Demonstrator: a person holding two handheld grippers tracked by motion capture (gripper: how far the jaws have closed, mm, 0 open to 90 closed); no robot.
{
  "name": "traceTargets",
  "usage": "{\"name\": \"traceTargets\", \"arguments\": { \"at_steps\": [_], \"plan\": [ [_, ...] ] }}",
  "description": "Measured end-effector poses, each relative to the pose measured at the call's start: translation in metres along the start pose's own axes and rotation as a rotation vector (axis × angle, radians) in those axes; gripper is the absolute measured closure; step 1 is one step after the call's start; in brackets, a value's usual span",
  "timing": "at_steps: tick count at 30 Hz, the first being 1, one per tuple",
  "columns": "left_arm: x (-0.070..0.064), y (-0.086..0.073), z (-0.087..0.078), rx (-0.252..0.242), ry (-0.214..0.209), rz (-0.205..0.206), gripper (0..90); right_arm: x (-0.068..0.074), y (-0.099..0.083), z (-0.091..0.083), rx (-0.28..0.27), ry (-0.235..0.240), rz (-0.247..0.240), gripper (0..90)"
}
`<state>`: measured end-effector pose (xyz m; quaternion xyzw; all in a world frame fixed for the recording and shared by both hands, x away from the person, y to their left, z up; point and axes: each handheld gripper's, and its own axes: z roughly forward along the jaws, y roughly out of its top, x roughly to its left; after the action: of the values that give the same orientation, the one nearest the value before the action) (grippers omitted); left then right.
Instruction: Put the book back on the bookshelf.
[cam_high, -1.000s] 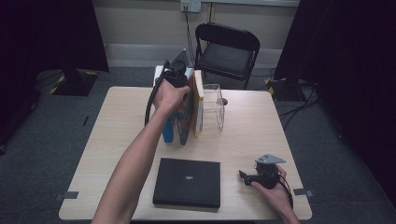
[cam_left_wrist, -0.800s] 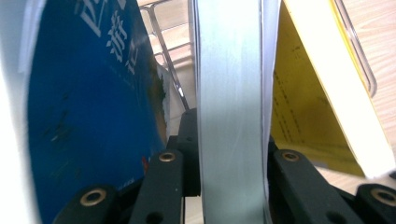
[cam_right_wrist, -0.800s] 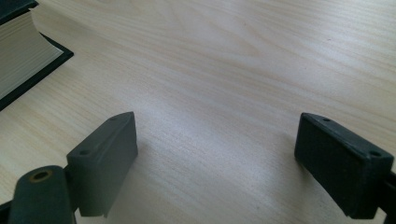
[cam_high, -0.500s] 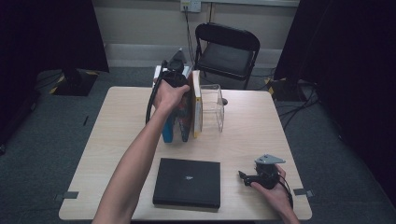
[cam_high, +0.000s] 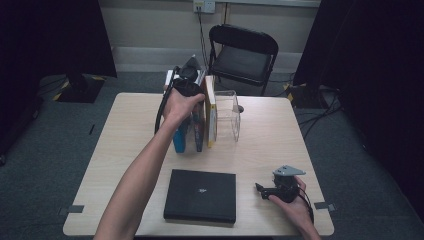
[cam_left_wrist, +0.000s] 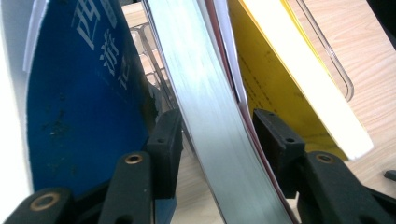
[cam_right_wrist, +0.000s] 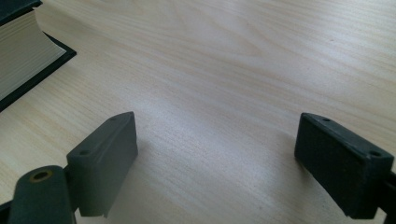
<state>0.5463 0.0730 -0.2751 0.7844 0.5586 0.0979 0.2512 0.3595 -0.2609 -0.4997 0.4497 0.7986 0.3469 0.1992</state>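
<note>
I see the worktop (cam_high: 130, 150) first, pale wood, with a black chair (cam_high: 243, 52) behind its far edge. Toward my near edge a black book (cam_high: 201, 195) lies flat and closed; in the right gripper view its page edge (cam_right_wrist: 23, 60) shows at the upper left.

At the far middle of the worktop a row of books stands on edge beside a clear holder (cam_high: 227, 115). From my left there is a blue book (cam_high: 181, 137), then a grey-edged book (cam_high: 199, 132), then a yellow book (cam_high: 212, 112) just against the holder.

My left hand (cam_high: 179, 106) sits on top of that row, gripping the left claw (cam_left_wrist: 217, 133). In the left gripper view the blue book (cam_left_wrist: 84, 102) is at the left, the yellow book (cam_left_wrist: 280, 88) leans at the right, and the grey-edged book (cam_left_wrist: 210, 112) runs up between the two jaws. The jaws stand on either side of it, close to its faces; I cannot tell whether they are pressing on it.

My right hand (cam_high: 292, 202) rests near the worktop's near right corner, well apart from the books, holding the right claw (cam_high: 262, 190). In its own view the right claw (cam_right_wrist: 215, 163) is spread wide over bare wood.
</note>
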Motion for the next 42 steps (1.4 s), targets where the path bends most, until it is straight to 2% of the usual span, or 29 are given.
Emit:
{"name": "traceTargets", "arguments": {
  "at_steps": [5, 9, 14, 16, 19, 22, 24, 26, 31, 36, 38, 39, 42],
  "plan": [
    [0.000, -0.005, -0.005, -0.019, -0.009, 0.008, 51.3, 0.000, 0.000, 0.000, 0.001, 0.000, 0.000, 13.0],
    [-0.004, -0.011, -0.012, -0.055, -0.020, 0.020, 47.2, 0.000, 0.000, 0.000, 0.001, 0.000, 0.000, 13.0],
    [-0.006, -0.027, -0.015, -0.111, -0.028, 0.041, 43.0, 0.000, 0.000, 0.000, 0.001, -0.001, 0.000, 13.0],
    [-0.004, -0.033, -0.017, -0.150, -0.034, 0.042, 42.5, 0.000, 0.000, 0.000, 0.001, -0.001, 0.001, 13.0],
    [-0.003, -0.044, -0.018, -0.203, -0.023, 0.084, 43.1, 0.000, 0.000, 0.000, 0.001, -0.001, 0.002, 13.0],
    [-0.002, -0.052, -0.021, -0.262, -0.049, 0.083, 43.0, 0.000, 0.000, 0.000, 0.001, -0.001, 0.002, 13.0],
    [-0.003, -0.057, -0.021, -0.292, -0.035, 0.115, 43.2, 0.000, 0.000, 0.000, 0.001, -0.001, 0.002, 13.0],
    [-0.004, -0.062, -0.022, -0.320, -0.034, 0.127, 42.8, 0.000, 0.000, 0.000, 0.001, -0.001, 0.002, 13.0],
    [-0.010, -0.073, -0.020, -0.356, -0.024, 0.174, 43.2, 0.000, 0.000, 0.000, 0.001, -0.001, 0.002, 13.0],
    [-0.010, -0.086, -0.014, -0.384, -0.028, 0.166, 49.1, 0.000, 0.000, 0.000, 0.001, -0.002, 0.002, 13.0],
    [-0.007, -0.094, -0.005, -0.394, -0.047, 0.153, 50.7, 0.000, 0.000, 0.000, 0.001, -0.002, 0.002, 13.0],
    [-0.005, -0.096, -0.003, -0.393, -0.046, 0.156, 50.4, 0.000, 0.000, 0.000, 0.001, -0.002, 0.003, 13.0],
    [-0.003, -0.102, 0.005, -0.429, -0.075, 0.133, 47.5, 0.000, 0.000, 0.000, 0.001, -0.002, 0.002, 13.0]
  ]
}}
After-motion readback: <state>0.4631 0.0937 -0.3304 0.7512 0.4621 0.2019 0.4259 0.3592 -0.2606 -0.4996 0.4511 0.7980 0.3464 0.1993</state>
